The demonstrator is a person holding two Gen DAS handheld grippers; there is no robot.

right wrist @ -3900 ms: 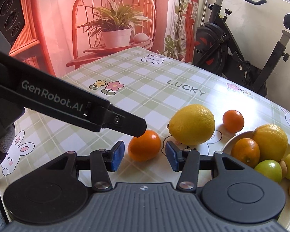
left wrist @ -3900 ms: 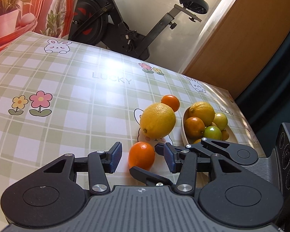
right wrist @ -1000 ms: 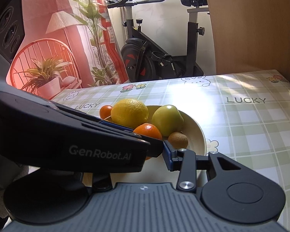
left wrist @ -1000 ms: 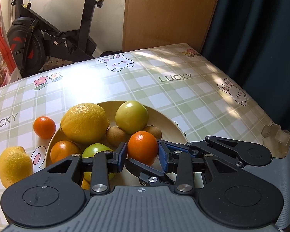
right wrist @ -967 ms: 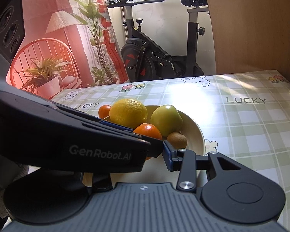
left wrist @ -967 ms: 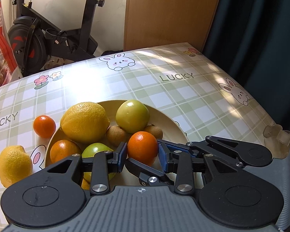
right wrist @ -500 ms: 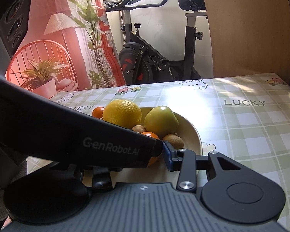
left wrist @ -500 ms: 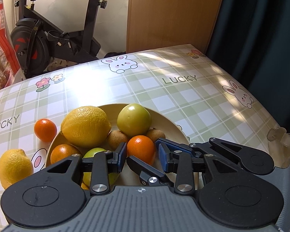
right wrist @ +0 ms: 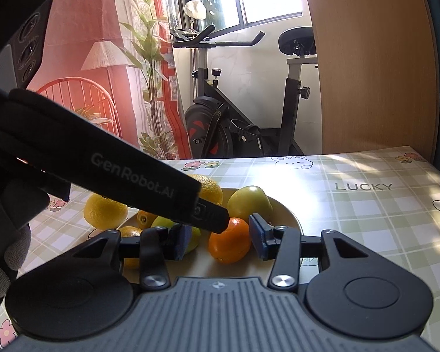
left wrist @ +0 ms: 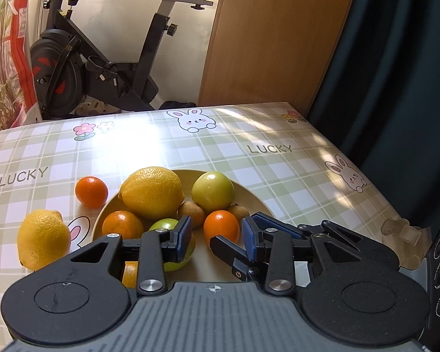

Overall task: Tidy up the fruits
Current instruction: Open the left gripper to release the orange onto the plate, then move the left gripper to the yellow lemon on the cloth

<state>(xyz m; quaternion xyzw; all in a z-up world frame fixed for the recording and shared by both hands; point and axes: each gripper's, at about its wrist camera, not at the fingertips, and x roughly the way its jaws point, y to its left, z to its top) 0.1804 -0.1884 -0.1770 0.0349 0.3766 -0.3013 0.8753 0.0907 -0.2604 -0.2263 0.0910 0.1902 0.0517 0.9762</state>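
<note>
A cream bowl [left wrist: 255,202] holds a big lemon [left wrist: 151,192], a green apple [left wrist: 212,192], an orange, a lime, small brown fruits and a small tangerine [left wrist: 221,227]. My left gripper [left wrist: 217,239] is open, its pads apart on either side of that tangerine, which rests in the bowl. My right gripper [right wrist: 220,242] is open too, with the same tangerine [right wrist: 230,243] between its pads; the left gripper's arm crosses in front of it. A second lemon [left wrist: 44,239] and another tangerine [left wrist: 91,192] lie on the table left of the bowl.
The table has a green checked cloth [left wrist: 278,158] with bunnies and "LUCKY" print. Its right edge is close to the bowl, with a dark curtain [left wrist: 396,58] beyond. An exercise bike [left wrist: 102,67] and a wooden panel [left wrist: 272,38] stand behind the table.
The left gripper carried the small tangerine from the table over the bowl, then opened; the tangerine now rests in the bowl. Both grippers have lifted and pulled back a little.
</note>
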